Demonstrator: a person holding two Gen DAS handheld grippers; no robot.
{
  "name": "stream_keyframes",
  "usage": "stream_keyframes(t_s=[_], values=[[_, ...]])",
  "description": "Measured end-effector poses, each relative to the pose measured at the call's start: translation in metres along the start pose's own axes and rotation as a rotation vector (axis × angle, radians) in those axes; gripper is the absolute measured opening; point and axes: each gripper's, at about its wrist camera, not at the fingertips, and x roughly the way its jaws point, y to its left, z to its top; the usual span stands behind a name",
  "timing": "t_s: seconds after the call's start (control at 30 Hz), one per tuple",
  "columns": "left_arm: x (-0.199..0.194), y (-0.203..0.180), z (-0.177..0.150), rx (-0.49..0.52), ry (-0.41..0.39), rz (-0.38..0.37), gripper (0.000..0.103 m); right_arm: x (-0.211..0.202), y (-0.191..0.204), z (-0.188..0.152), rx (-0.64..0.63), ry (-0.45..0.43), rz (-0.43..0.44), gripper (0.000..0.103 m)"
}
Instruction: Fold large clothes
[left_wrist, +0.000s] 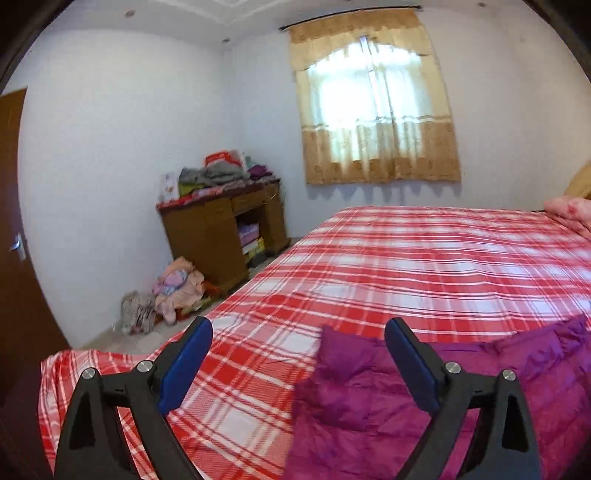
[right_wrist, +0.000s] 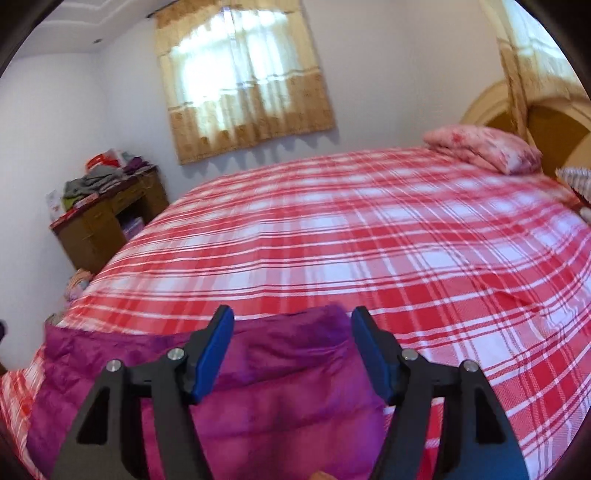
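Observation:
A magenta quilted puffy garment (left_wrist: 369, 406) lies flat on the near edge of a bed with a red and white plaid cover (left_wrist: 424, 266). My left gripper (left_wrist: 299, 339) is open and empty, held above the garment's left end. In the right wrist view the garment (right_wrist: 277, 387) spreads under my right gripper (right_wrist: 291, 325), which is open and empty above the garment's far edge. The bed cover (right_wrist: 351, 229) stretches away behind it.
A wooden desk (left_wrist: 221, 236) piled with folded clothes stands against the far wall left of the bed. A heap of clothes (left_wrist: 173, 291) lies on the floor beside it. A pink pillow (right_wrist: 484, 147) and headboard (right_wrist: 546, 125) are at the far right. A door (left_wrist: 14, 229) is at the left.

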Motion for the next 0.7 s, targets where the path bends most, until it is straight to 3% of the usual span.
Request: stream_keyframes(t_s=[0.17, 0.3, 0.4, 0.47, 0.53, 0.7], values=[[0.020, -0.053, -0.010, 0.147, 0.028, -0.049, 0.095, 0.008, 0.071, -0.017, -0.142, 0.080, 0.118, 0.060], [0.066, -0.077, -0.030, 0.227, 0.110, -0.015, 0.095, 0.039, 0.104, -0.041, -0.249, 0.148, 0.161, 0.057], [0.099, -0.080, -0.049, 0.226, 0.209, 0.020, 0.095, 0.064, 0.099, -0.055, -0.262, 0.187, 0.121, 0.057], [0.119, -0.073, -0.060, 0.175, 0.284, 0.004, 0.095, 0.078, 0.085, -0.060, -0.211, 0.216, 0.118, 0.057], [0.125, -0.071, -0.066, 0.140, 0.299, -0.013, 0.095, 0.083, 0.078, -0.060, -0.184, 0.216, 0.121, 0.057], [0.134, -0.079, -0.070, 0.162, 0.315, -0.011, 0.095, 0.090, 0.073, -0.064, -0.166, 0.228, 0.131, 0.057]])
